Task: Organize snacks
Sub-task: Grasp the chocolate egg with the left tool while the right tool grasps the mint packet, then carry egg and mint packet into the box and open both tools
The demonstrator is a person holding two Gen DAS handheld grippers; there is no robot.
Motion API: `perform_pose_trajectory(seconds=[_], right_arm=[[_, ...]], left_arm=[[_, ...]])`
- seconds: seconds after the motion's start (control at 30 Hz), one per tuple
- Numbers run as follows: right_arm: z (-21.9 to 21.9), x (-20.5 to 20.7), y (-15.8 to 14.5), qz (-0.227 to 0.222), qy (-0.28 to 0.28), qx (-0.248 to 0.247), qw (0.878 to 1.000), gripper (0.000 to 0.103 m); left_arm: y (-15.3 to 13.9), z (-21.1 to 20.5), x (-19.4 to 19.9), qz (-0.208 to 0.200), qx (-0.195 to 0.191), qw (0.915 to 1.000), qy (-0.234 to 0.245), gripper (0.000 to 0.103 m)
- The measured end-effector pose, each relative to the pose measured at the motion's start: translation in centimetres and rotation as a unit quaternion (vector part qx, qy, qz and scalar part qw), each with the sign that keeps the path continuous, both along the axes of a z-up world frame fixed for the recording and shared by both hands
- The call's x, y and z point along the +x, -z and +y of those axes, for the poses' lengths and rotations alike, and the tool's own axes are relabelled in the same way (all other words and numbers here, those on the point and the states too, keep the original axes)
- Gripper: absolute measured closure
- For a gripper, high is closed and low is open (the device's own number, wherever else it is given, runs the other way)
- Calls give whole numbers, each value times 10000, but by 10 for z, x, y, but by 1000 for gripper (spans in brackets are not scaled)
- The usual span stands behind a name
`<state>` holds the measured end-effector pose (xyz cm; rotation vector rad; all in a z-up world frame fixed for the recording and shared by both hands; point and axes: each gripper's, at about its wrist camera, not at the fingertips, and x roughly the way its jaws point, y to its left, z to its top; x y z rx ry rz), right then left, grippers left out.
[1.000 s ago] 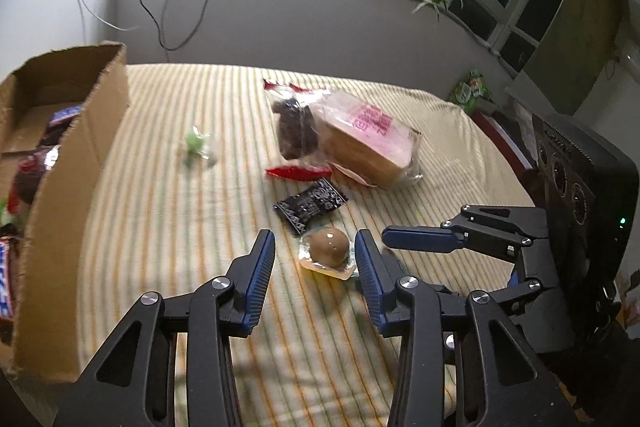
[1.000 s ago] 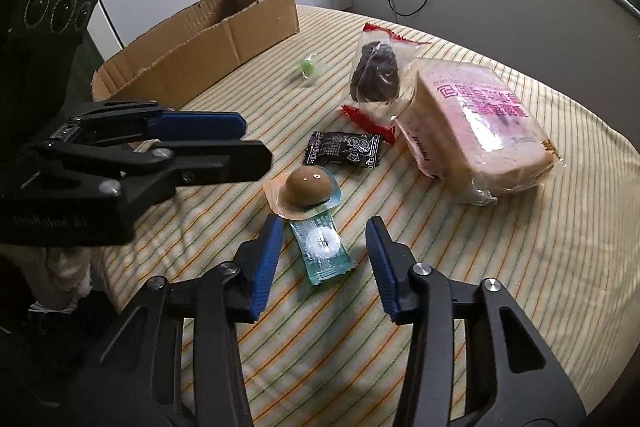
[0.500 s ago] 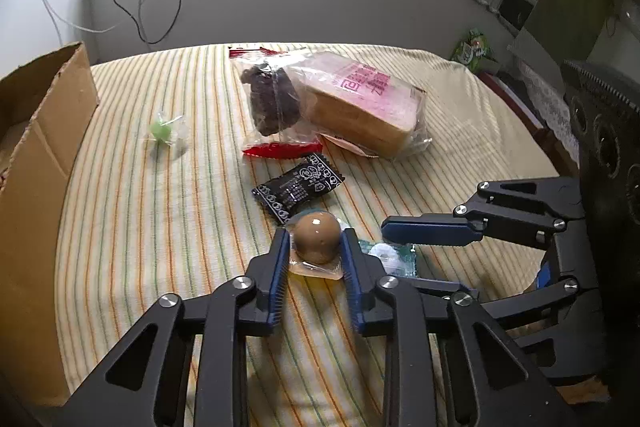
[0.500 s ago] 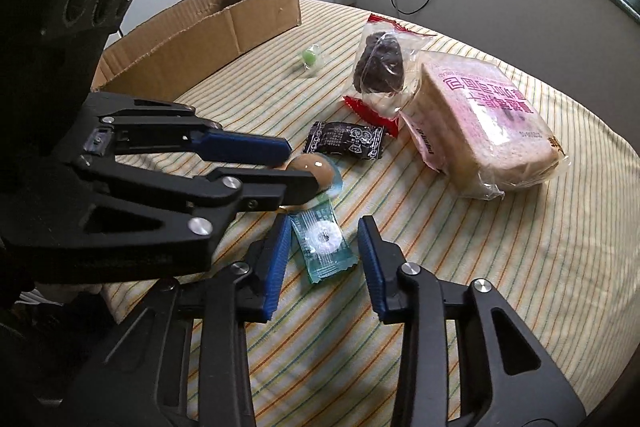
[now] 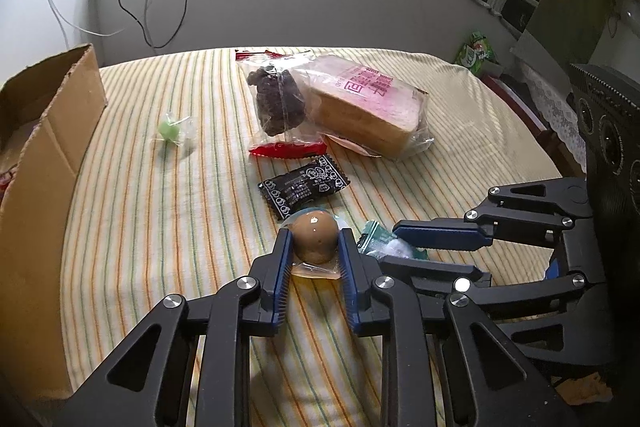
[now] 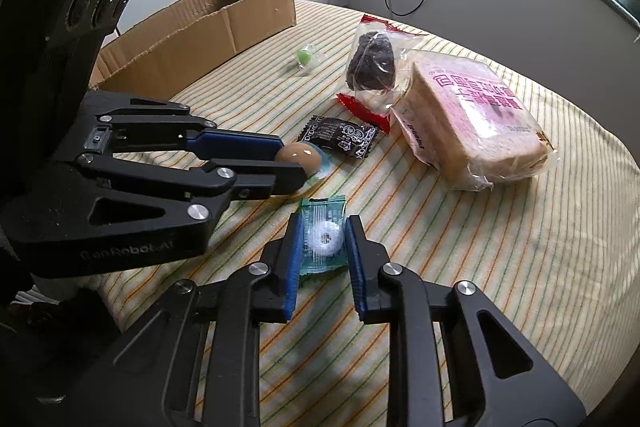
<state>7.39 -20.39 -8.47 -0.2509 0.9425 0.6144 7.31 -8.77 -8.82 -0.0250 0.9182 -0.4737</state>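
Daylight prob. from window, sharp centre, fisheye warp w/ dark corners.

Glossy clear-plastic egg pack (image 5: 314, 241); matt striped cloth (image 5: 160, 227); rough cardboard box (image 5: 40, 163).

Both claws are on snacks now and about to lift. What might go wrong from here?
1. The left claw pinches the smooth, round egg by its sides; it may squirt out.
2. The right claw sits right beside the left one, so lifting together may make them collide.
3. The mint packet is thin and crinkly; it may slip or twist.
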Motion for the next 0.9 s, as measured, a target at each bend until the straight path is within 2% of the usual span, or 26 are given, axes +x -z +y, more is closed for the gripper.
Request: perform_pose_trajectory(seconds=[0.37, 0.67, 0.9], right_arm=[[-2, -2, 0, -78, 162, 3, 9998, 81], [-5, -6, -20, -279, 274, 87, 9992, 82], [9, -9, -39, -472, 174, 153, 9986, 82]], left_arm=[[-10, 11, -13, -137, -119, 9998, -105, 82], [-28, 30, -24, -363, -263, 9986, -284, 82], [-40, 49, -29, -529, -349, 9968, -490, 82]])
